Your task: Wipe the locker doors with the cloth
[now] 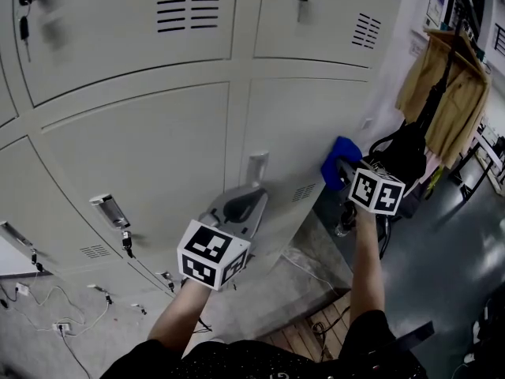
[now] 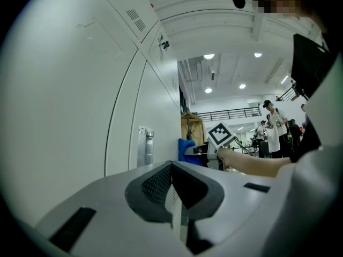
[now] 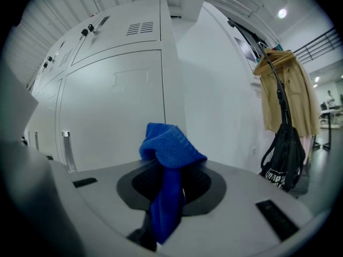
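Pinching the cloth (image 3: 170, 143) by one fold, its bulk bunched just past the fingertips, the right gripper (image 3: 174, 185) could lose it to friction on the locker door (image 3: 112, 116) (the left gripper (image 2: 172, 170), fingers pressed together, holds nothing).

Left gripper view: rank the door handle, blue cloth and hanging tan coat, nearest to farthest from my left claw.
1. door handle: just ahead, at left.
2. blue cloth: further along, pinched in the right claw.
3. tan coat: hanging beyond the cloth, farthest.
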`<state>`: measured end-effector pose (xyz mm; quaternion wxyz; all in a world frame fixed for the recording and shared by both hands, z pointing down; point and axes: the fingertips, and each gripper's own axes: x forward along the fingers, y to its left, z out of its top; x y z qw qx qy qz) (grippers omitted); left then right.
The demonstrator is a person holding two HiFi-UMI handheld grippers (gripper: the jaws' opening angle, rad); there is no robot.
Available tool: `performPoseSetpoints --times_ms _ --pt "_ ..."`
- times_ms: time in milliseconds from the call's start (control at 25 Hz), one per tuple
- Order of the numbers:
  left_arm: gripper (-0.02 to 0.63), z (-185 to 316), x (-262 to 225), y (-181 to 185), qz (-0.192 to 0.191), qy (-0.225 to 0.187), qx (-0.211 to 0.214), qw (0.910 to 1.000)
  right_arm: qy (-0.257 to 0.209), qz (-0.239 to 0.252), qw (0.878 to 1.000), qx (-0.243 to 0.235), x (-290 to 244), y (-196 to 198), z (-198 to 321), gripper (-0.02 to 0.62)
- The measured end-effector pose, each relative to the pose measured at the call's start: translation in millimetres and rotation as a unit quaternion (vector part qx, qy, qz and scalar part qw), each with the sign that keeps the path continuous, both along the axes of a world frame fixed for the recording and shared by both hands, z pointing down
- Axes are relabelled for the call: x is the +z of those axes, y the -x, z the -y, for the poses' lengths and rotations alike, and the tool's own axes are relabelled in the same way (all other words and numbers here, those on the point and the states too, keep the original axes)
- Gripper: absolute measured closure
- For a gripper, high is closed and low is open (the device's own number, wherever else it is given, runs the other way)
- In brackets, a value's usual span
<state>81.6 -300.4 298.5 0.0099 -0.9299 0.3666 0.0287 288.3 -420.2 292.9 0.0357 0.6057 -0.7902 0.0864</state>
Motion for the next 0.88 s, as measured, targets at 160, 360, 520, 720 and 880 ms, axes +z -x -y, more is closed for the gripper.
performPoseSetpoints --times_ms 160,360,520,720,880 --pt "0.597 -0.2 2.6 2.3 0.003 0.004 -0.001 1.0 -0.002 -0.004 1.0 0.013 -1.8 -5.6 1.0 0.517" --pt "0.597 -5.3 3.1 5.9 0.002 0.005 0.001 1.0 -0.007 -0.01 1.0 0.023 -2.3 -2.4 -2.7 0.517" --pt "0.597 -11.3 3.4 12.4 0.001 0.006 0.001 1.0 -0.017 -0.03 0.999 0.016 2.5 16.5 -21.6 0.518" --pt "0.597 -18.2 10.2 22.2 0.0 0.015 -0.001 0.9999 -0.025 -0.055 0.997 -0.038 11.9 71.8 -57.9 0.517" --pt "0.597 -23.8 15.2 25.3 0.004 0.017 0.001 0.9999 -0.035 -0.057 0.995 -0.074 17.0 114.6 -81.6 0.518"
